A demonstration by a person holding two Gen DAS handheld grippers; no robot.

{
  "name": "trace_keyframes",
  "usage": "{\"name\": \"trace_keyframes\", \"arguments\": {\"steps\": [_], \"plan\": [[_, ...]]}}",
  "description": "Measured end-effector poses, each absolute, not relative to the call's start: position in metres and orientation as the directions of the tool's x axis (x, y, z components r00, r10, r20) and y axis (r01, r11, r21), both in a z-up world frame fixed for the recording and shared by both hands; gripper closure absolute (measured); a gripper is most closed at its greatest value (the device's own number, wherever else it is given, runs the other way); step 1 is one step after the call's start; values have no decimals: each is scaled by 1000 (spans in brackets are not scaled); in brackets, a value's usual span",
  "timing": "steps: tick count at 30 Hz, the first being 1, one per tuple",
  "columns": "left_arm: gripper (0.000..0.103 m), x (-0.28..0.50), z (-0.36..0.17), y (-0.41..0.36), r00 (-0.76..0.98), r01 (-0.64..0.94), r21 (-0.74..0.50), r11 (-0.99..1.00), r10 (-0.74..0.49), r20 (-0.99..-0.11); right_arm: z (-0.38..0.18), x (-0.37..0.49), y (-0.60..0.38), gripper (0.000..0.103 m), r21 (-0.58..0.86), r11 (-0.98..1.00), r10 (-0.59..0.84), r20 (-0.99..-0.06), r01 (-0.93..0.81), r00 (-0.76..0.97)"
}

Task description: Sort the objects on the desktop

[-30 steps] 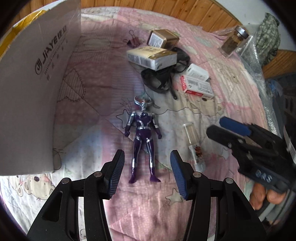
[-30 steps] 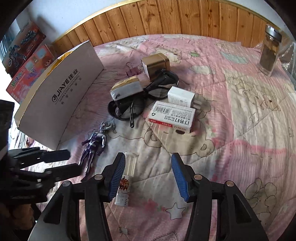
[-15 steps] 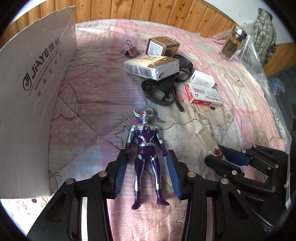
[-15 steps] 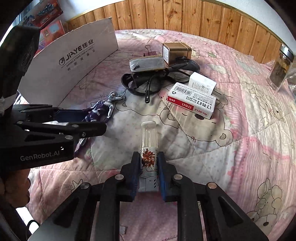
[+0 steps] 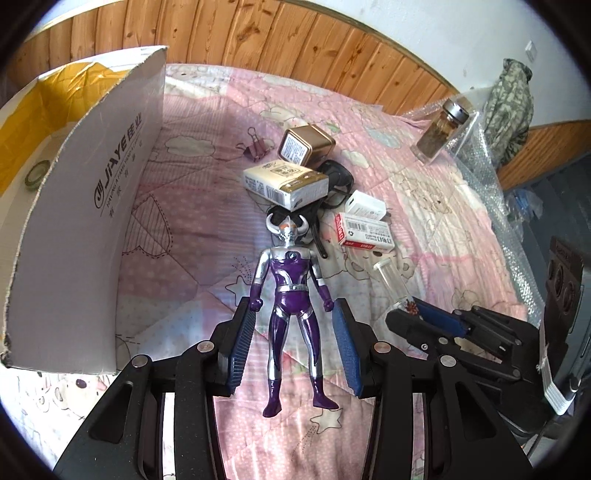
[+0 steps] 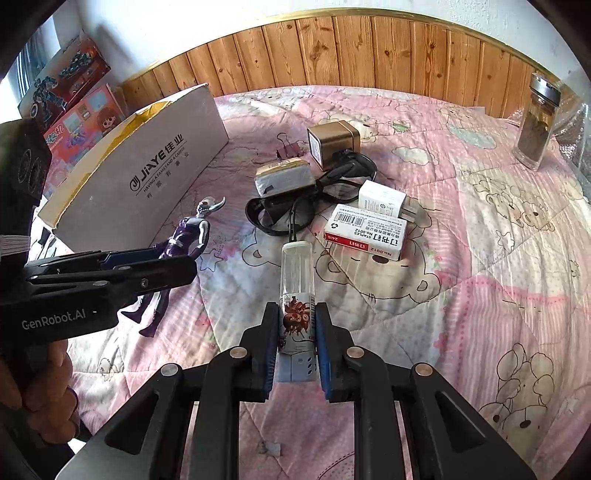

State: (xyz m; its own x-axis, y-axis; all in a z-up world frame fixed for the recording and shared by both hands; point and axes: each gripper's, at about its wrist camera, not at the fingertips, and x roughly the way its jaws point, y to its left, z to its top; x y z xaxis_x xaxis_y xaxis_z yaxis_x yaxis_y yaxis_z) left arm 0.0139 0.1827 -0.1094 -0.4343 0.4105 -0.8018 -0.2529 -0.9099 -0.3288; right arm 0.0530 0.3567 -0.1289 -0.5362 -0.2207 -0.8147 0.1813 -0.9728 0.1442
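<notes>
Bed (image 6: 498, 236) covered by pink patchwork quilt (image 5: 207, 206) printed with bears and stars. Wooden plank wainscot (image 6: 369, 51) along far edge, white plaster wall (image 5: 443, 29) above. Camouflage cloth (image 5: 511, 92) hanging past right far corner. Colourful toy boxes (image 6: 74, 103) stacked beyond left edge. Daylight bright, soft shadows.

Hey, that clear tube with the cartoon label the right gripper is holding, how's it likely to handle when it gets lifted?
The clear tube looks like smooth, round plastic, so it may slip or twist between the right gripper pads. It is gripped at the labelled end, so the long free end could droop. It seems mostly empty, probably light. Set down, it would likely roll.
</notes>
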Motion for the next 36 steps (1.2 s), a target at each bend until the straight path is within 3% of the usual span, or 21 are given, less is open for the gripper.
{"name": "trace_keyframes", "arguments": {"steps": [36], "plan": [[59,41,-22,108,-608,-207,-424,-882,455,-650,-41,77,263,83,52,-947,-245,-755,317,-609]]}}
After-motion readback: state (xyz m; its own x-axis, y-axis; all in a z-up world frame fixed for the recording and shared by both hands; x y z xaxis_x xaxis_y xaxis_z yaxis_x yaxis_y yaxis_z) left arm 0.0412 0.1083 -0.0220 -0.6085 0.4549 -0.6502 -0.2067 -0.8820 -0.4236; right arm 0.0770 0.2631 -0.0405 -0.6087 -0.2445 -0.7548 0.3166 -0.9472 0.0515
